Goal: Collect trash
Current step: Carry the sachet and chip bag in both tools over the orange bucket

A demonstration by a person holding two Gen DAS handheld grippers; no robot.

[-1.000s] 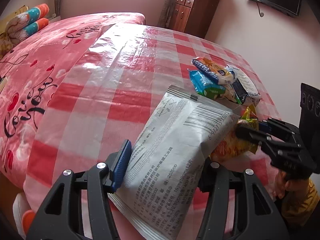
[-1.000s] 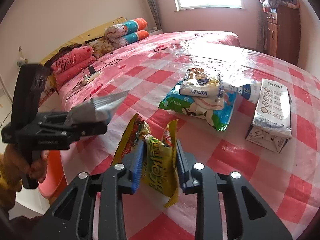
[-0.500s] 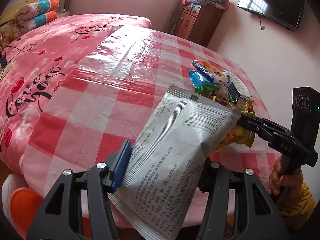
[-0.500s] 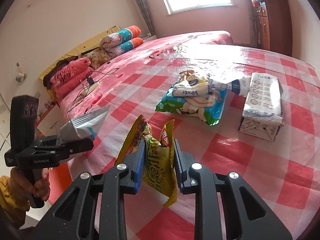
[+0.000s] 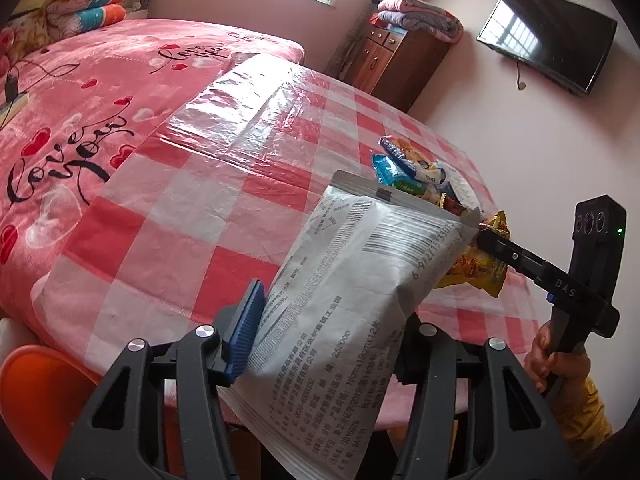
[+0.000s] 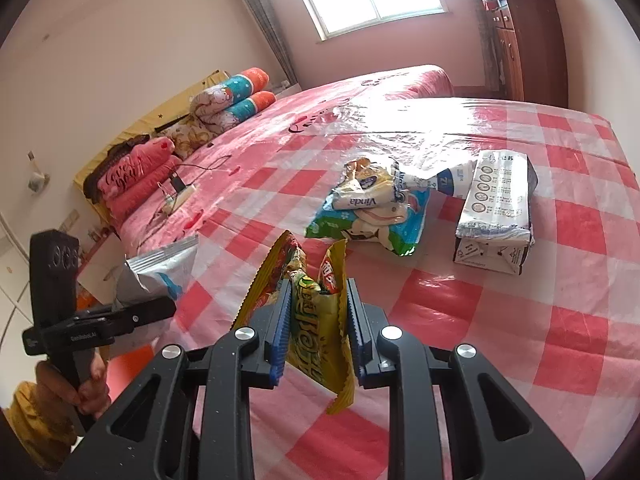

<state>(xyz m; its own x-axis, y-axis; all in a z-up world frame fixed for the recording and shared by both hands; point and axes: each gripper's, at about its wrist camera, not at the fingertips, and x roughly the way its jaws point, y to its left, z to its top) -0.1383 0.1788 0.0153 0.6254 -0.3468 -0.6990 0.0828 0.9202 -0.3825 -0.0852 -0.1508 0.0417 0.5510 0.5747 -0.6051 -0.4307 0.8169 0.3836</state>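
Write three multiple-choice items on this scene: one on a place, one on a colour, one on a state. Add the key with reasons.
1. Where does the milk carton lie?
A. on the checked plastic sheet
B. on the floor
C. in a claw

2. What colour is the wrapper in the right claw?
A. blue
B. yellow
C. black

3. What state is the left claw in?
A. open, empty
B. out of view
C. shut on the grey pouch

Key: A, it rests flat on the sheet; B, yellow foil shows between the pads; C, the pouch stands clamped between its fingers.

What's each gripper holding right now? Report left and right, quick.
Left gripper: shut on the silver-white packet.
Right gripper: shut on the yellow snack wrapper.
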